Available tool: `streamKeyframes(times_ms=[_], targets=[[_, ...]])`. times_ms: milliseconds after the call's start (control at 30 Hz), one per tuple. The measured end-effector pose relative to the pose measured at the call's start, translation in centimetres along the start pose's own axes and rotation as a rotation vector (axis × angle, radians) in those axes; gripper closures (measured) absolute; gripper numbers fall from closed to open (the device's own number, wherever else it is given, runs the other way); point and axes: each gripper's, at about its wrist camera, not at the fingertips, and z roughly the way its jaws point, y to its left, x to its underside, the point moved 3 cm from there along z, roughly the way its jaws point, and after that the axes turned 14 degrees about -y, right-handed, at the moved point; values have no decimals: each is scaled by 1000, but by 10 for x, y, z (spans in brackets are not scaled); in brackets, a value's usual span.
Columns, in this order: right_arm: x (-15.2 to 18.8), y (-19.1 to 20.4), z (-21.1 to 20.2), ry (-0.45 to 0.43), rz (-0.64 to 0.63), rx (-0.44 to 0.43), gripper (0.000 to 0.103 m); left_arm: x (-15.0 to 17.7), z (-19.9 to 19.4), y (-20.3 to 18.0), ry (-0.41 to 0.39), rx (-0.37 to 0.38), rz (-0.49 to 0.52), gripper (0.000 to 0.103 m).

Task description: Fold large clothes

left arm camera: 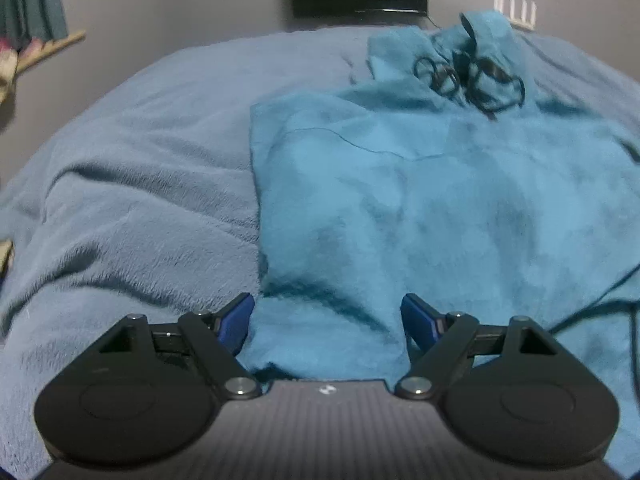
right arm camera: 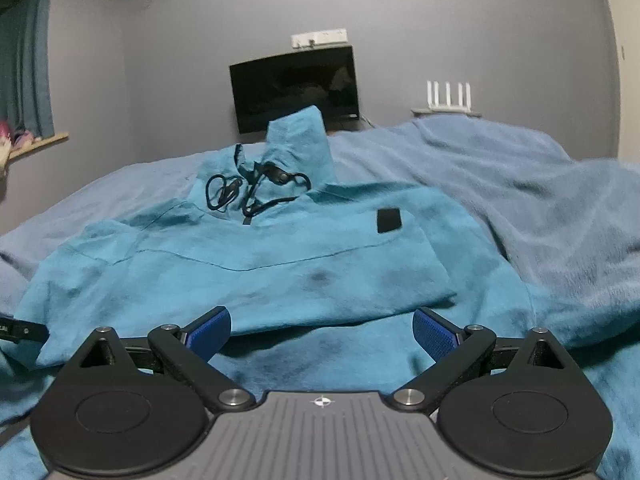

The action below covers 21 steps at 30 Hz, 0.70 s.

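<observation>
A blue fleece blanket is covering the bed, rumpling into soft ridges towards its left edge and rising in a heap along its right side. A teal hoodie is lying front-up across the middle of the blanket, its hood pointing towards the far edge and standing up in a peak. Both sides of the hoodie are lying folded in over its body, giving it straight left and right edges, with its lower part spreading towards the near edge of the bed. Black drawstrings are lying tangled at the neck, and a small black patch is sitting on the chest. The left gripper is hovering over the hoodie's near left part, jaws released and gripping nothing. The right gripper is hanging above the hoodie's lower middle, jaws likewise spread apart and empty.
</observation>
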Motion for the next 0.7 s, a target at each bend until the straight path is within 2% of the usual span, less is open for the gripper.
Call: streamKeyframes(times_ms=[133,233,333,400,500,567,633,700], targets=[[-5,14,-3,-100,-85,3,5,-3,2,-9,-14,-2,33,23],[-12,23,-7,-194,-151,25,5,-2,-4,-13,-15,9,35,18],[-14,28,-2,-204,-184,32,5,-3,-11,-20,-16,2,79,14],[-11,29,6,-150,-192,31,5,-1,-11,-26,-16,3,116,12],[3,22,27,-2,-159,46,8,1,-12,-31,-21,-1,154,11],[9,10,39,71,-83,70,8,1,-14,-29,-25,6,140,9],[13,-13,48,129,27,144,8,-1,-18,-24,-41,20,111,9],[12,-27,47,127,111,168,8,-3,-30,-18,-67,29,89,9]])
